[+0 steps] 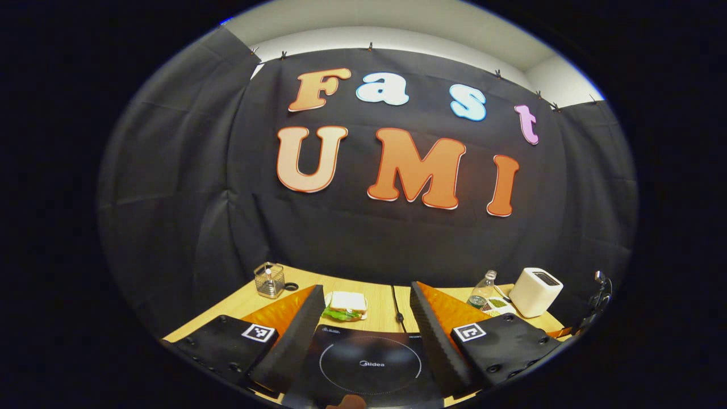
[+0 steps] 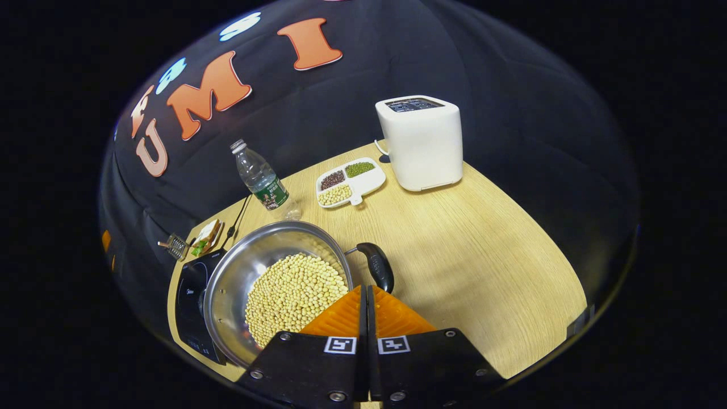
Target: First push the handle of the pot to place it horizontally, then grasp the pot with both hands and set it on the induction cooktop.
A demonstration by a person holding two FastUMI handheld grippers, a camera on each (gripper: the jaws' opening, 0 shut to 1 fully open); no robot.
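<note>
Hovering closed, right claw (image 2: 366, 295) prob just short of pot handle (image 2: 379, 264)

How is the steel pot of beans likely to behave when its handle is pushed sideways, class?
The pot probably feels heavy, since pale beans cover its bottom. It will likely pivot and slide on the smooth wooden table, not tip, being wide and low. The beans may shift if the shut right gripper shoves the black handle hard.

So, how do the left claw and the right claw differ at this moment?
The left claw is open, its fingers spread above the induction cooktop; the right claw is shut, fingers together. The left holds nothing; the right's tips sit by the pot handle. Both have orange-backed fingers.
</note>
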